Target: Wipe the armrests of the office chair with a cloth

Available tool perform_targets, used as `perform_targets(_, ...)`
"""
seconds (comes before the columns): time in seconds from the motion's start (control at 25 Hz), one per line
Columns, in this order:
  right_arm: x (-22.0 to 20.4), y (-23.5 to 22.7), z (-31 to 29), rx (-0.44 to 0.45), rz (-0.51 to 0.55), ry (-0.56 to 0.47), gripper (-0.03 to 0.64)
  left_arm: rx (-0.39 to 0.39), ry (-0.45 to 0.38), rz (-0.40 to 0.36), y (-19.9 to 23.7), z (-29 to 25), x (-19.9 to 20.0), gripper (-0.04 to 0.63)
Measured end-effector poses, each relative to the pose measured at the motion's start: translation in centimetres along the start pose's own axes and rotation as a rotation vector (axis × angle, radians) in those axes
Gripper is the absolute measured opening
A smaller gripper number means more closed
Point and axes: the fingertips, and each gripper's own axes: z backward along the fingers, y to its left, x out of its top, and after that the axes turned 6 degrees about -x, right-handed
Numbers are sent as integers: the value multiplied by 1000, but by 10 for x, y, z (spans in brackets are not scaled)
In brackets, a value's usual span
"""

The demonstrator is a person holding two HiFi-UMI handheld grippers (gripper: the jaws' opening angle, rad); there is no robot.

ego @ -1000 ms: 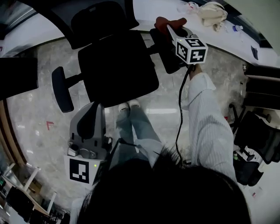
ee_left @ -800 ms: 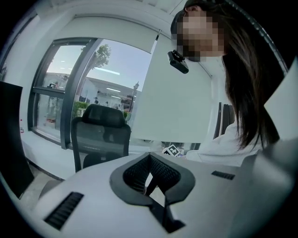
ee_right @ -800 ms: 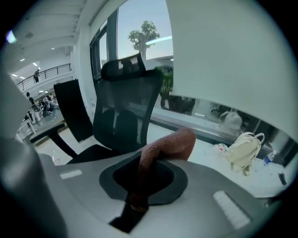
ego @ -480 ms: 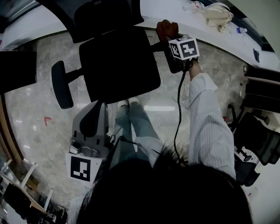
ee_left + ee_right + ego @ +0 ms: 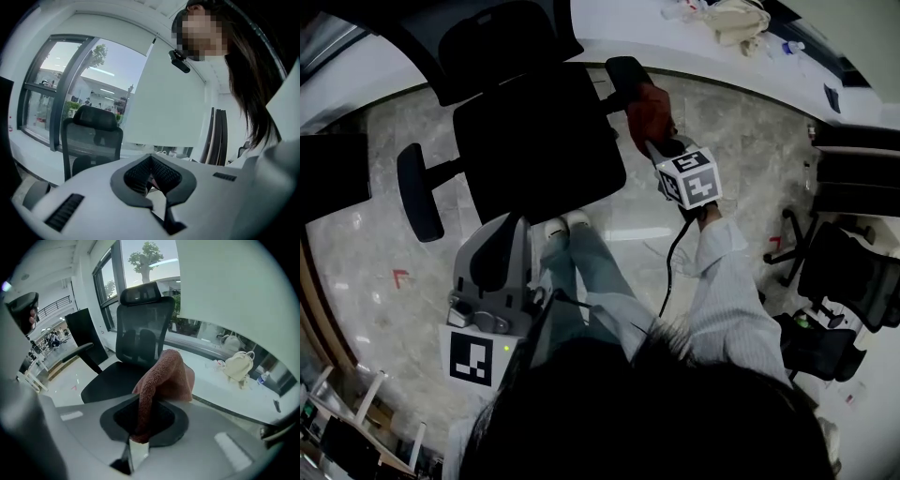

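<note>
Here, red-brown cloth (image 5: 161, 380) tight in the right gripper (image 5: 140, 420), over the chair armrest (image 5: 622, 73).

Rust-red cloth (image 5: 165, 375), black chair (image 5: 534, 141), striped sleeve (image 5: 727, 305)

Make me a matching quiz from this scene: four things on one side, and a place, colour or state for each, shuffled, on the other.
1. cloth
2. left claw
3. bag
4. chair

A. on the white counter
B. shut, holding nothing
C. black
D. clamped in the right claw

Pairs: 1-D, 2-B, 3-A, 4-C.
</note>
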Motion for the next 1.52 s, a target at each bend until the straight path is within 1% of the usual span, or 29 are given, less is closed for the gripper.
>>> perform_targets(0.12, -7, 5, 7, 5, 21, 12, 23, -16, 8, 5, -6, -6, -4, 2)
perform_targets(0.24, 2, -5, 0, -3, 40, 9, 23, -20, 15, 11, -9, -6, -9, 2)
perform_targets(0.32, 19, -17, -18, -4, 41, 21, 23, -4, 17, 16, -3, -3, -11, 3)
perform_targets(0.44, 58, -30, -59, -8, 61, 47, 23, 42, 22, 15, 12, 6, -12, 2)
perform_targets(0.52, 85, -39, -83, -27, 72, 64, 23, 70, 21, 15, 21, 15, -12, 2)
perform_targets(0.64, 117, -52, -111, -58, 54, 87, 23, 117, 20, 20, 33, 27, -10, 2)
perform_targets(0.72, 131, -58, -123, -73, 41, 93, 23, 138, 16, 19, 39, 31, -8, 2)
perform_targets(0.8, 134, -59, -125, -81, 37, 97, 23, 139, 11, 20, 40, 31, -7, 2)
perform_targets(0.92, 120, -53, -113, -82, 69, 115, 23, 118, 4, 20, 38, 26, -6, 2)
perform_targets(1.04, 90, -38, -87, -47, 108, 126, 23, 85, -1, 21, 33, 17, -5, 2)
perform_targets(1.2, 36, -11, -39, 27, 89, 122, 23, 39, -7, 24, 19, 3, -4, 2)
perform_targets(1.32, 0, 4, -2, 40, 75, 109, 23, 3, -5, 19, 6, -5, -4, 2)
perform_targets(1.4, -15, 9, 12, 32, 59, 97, 23, -8, -2, 20, 0, -8, -4, 2)
perform_targets(1.52, -19, 10, 15, 34, 48, 81, 23, -11, 0, 21, -6, -11, -6, 2)
